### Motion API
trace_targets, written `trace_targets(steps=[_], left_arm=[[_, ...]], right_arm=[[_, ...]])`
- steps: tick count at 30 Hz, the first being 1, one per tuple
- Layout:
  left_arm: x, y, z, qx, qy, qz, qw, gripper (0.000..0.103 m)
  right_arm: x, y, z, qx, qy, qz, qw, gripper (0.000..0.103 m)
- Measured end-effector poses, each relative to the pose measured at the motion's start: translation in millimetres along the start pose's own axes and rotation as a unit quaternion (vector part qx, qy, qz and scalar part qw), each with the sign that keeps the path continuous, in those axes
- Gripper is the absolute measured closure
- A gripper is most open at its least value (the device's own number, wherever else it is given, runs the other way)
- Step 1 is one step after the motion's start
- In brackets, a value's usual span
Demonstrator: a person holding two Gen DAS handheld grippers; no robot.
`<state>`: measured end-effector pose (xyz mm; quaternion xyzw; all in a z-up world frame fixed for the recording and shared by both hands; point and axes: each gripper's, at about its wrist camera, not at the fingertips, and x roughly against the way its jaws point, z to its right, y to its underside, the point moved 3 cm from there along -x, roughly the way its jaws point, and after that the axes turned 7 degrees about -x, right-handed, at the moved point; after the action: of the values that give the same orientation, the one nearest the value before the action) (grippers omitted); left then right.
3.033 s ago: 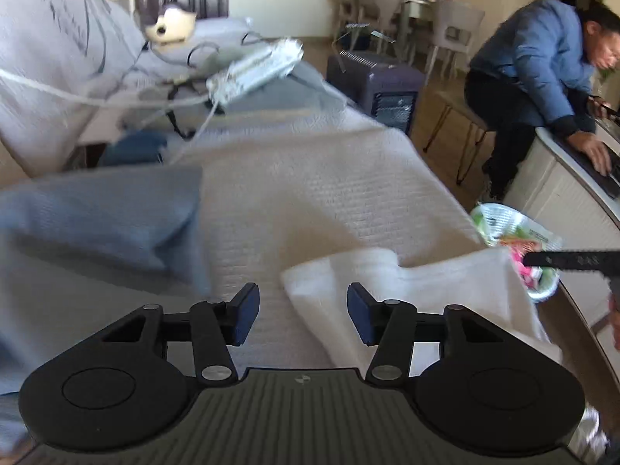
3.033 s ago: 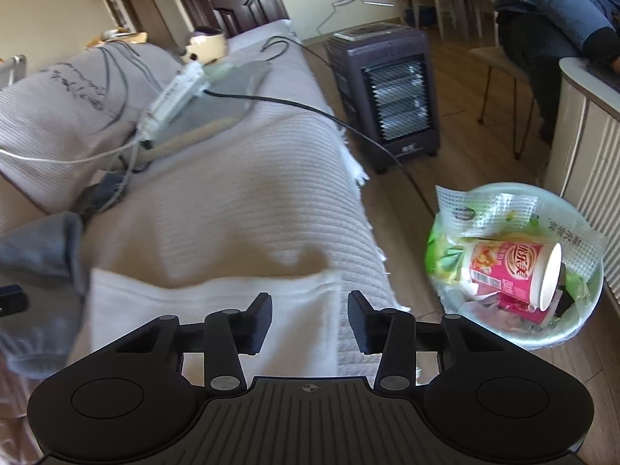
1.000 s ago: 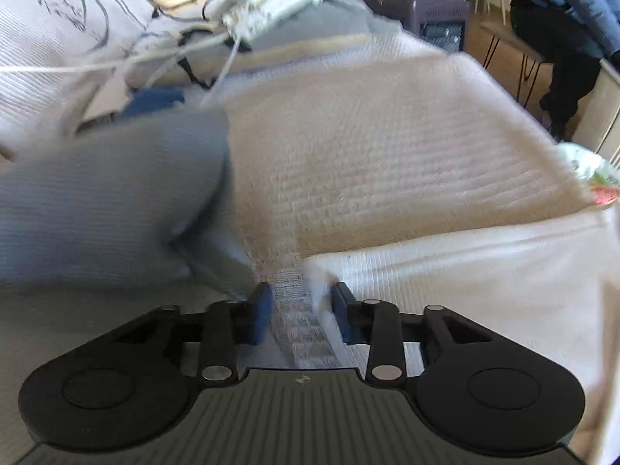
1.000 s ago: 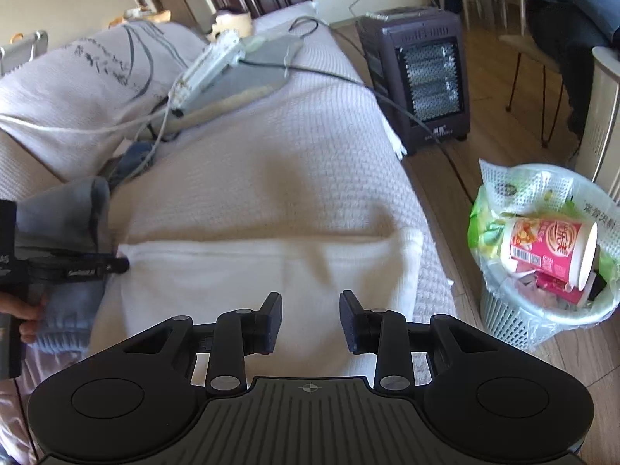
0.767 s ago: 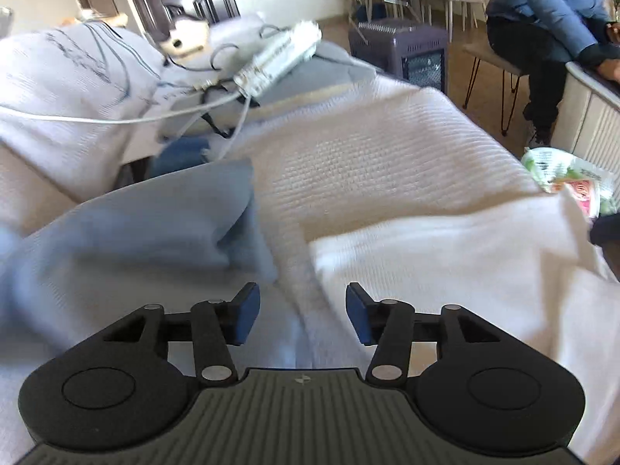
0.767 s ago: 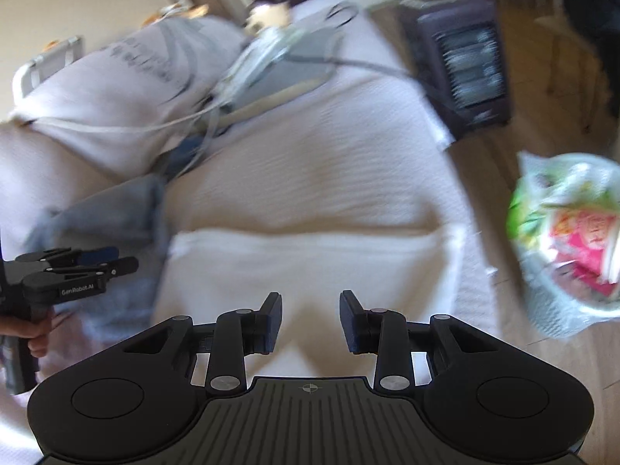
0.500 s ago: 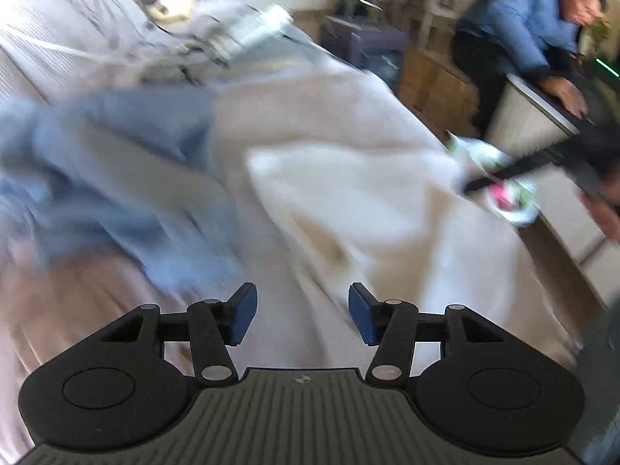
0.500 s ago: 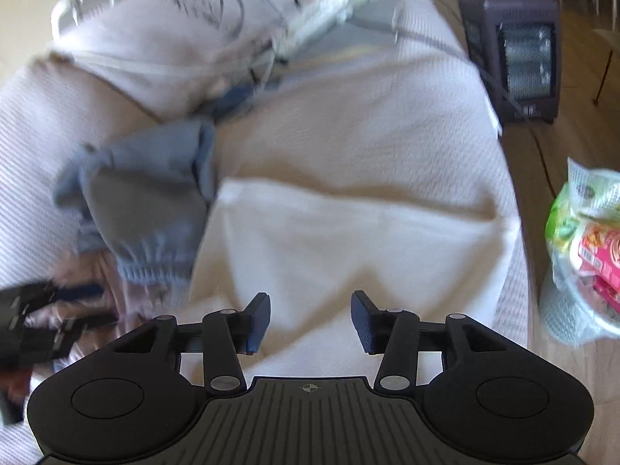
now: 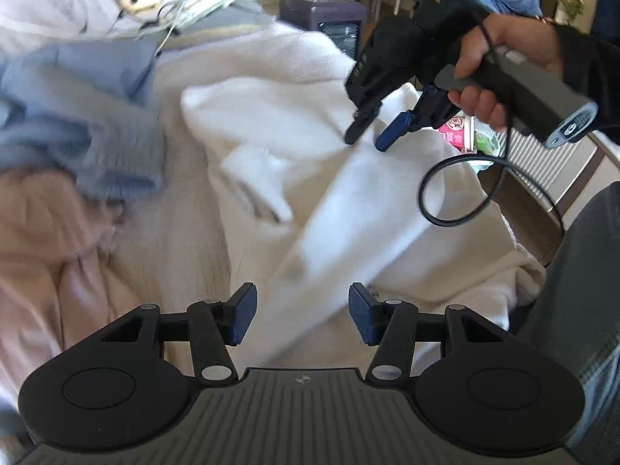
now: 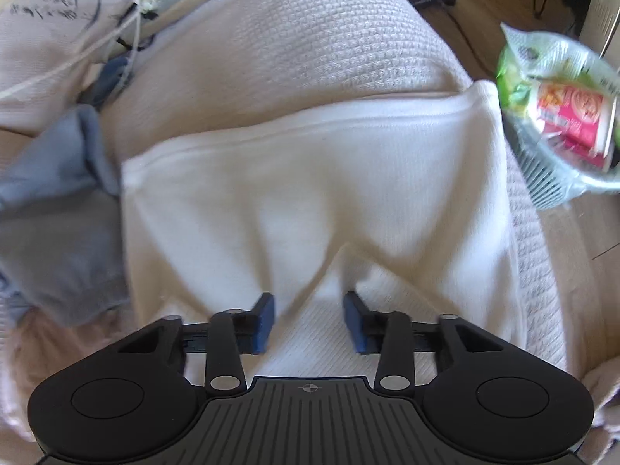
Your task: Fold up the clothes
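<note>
Both the left gripper (image 9: pixel 298 316) and the right gripper (image 10: pixel 308 321) hang with tongs apart, gripping nothing, over the white ribbed knit garment (image 10: pixel 310 193) spread on the cream waffle-weave bed cover (image 10: pixel 310 38), a crumpled grey-blue cloth (image 10: pixel 50 201) at nine o'clock.

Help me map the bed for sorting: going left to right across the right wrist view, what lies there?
Blue-grey garment → white garment → waste basket holding a pink cup.
</note>
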<state>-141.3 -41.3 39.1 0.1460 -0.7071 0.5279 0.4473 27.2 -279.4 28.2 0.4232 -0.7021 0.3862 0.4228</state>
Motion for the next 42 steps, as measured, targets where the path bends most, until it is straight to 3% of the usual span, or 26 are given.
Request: trace_targets(steps=[3, 5, 8, 12, 15, 17, 19, 20, 22, 24, 27, 30, 34, 38, 42], left_arm=[[2, 11, -4, 0.017, -0.002, -0.007, 0.9998, 0.054], [4, 16, -7, 0.023, -0.005, -0.009, 0.9997, 0.054], [8, 18, -11, 0.028, -0.008, -0.001, 0.9996, 0.054], [13, 16, -14, 0.033, -0.017, 0.009, 0.9993, 0.054], [14, 15, -13, 0.027, -0.028, 0.014, 0.9991, 0.053], [14, 15, -10, 0.014, -0.044, 0.016, 0.9988, 0.053], [13, 16, -6, 0.006, -0.052, 0.018, 0.9985, 0.051], [13, 16, -4, 0.004, -0.049, 0.018, 0.9986, 0.051], [8, 15, 0, -0.001, -0.037, 0.019, 0.9992, 0.051], [3, 11, 5, -0.013, -0.030, 0.025, 0.9992, 0.051], [-1, -1, 13, -0.033, -0.026, 0.044, 0.9981, 0.051], [-3, -23, 15, -0.041, -0.017, 0.068, 0.9967, 0.051], [-20, -60, 4, -0.029, -0.009, 0.075, 0.9967, 0.051], [-53, -91, -14, 0.041, 0.029, 0.048, 0.9976, 0.051], [-83, -105, -25, 0.108, 0.058, 0.026, 0.9921, 0.053]], right_arm=[[1, 7, -1, 0.036, 0.016, 0.019, 0.999, 0.087], [7, 11, 1, 0.049, 0.004, 0.034, 0.998, 0.097], [27, 18, 0, 0.060, -0.027, 0.059, 0.996, 0.098], [75, 21, -9, 0.067, -0.117, 0.096, 0.986, 0.098], [115, 19, -22, 0.074, -0.214, 0.132, 0.965, 0.099], [141, 19, -30, 0.082, -0.288, 0.161, 0.940, 0.099], [164, 22, -32, 0.103, -0.321, 0.190, 0.922, 0.099], [167, 21, -31, 0.103, -0.307, 0.187, 0.927, 0.099], [161, 18, -24, 0.090, -0.259, 0.157, 0.949, 0.098], [141, 18, -11, 0.079, -0.219, 0.132, 0.963, 0.092], [105, 24, 7, 0.056, -0.159, 0.087, 0.982, 0.092], [84, 31, 19, 0.034, -0.146, 0.062, 0.987, 0.088], [77, 47, 28, 0.045, -0.143, 0.061, 0.987, 0.086], [81, 54, 40, 0.049, -0.149, 0.075, 0.985, 0.077], [86, 61, 52, 0.054, -0.156, 0.089, 0.982, 0.076]])
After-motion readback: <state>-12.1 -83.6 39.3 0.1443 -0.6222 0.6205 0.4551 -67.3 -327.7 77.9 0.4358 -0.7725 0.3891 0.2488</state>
